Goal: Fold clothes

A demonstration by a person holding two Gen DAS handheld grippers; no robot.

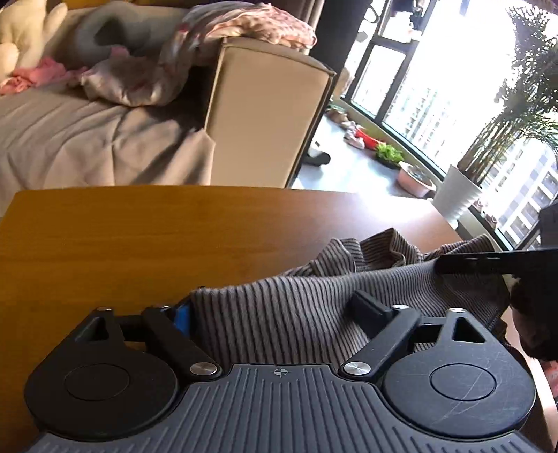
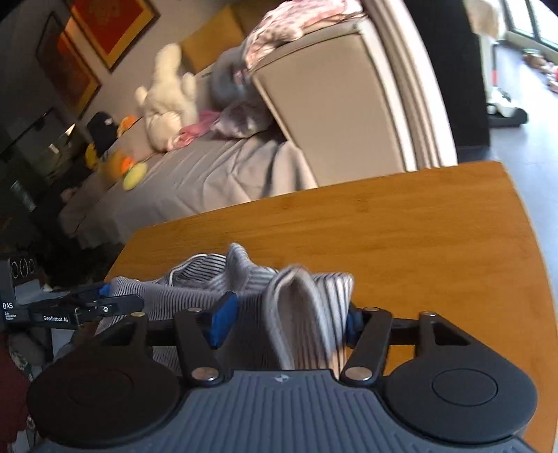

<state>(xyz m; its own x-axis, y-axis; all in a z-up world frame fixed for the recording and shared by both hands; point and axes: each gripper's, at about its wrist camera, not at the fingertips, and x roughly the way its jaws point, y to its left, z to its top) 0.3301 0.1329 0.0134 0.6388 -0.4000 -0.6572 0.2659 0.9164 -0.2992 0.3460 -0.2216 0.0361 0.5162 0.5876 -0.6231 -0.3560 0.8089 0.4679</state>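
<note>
A grey striped ribbed garment lies bunched on the wooden table at its near edge. My left gripper has its jaws wide apart with the cloth lying between them. The right gripper shows at the right edge of the left wrist view, against the garment's far edge. In the right wrist view my right gripper has its jaws apart, and a fold of the garment drapes between its blue pads. The left gripper is at the cloth's left end.
A beige sofa with a grey cover, floral blanket and plush toys stands beyond the table. Potted plants and bowls line the window at right. The table's far half is bare wood.
</note>
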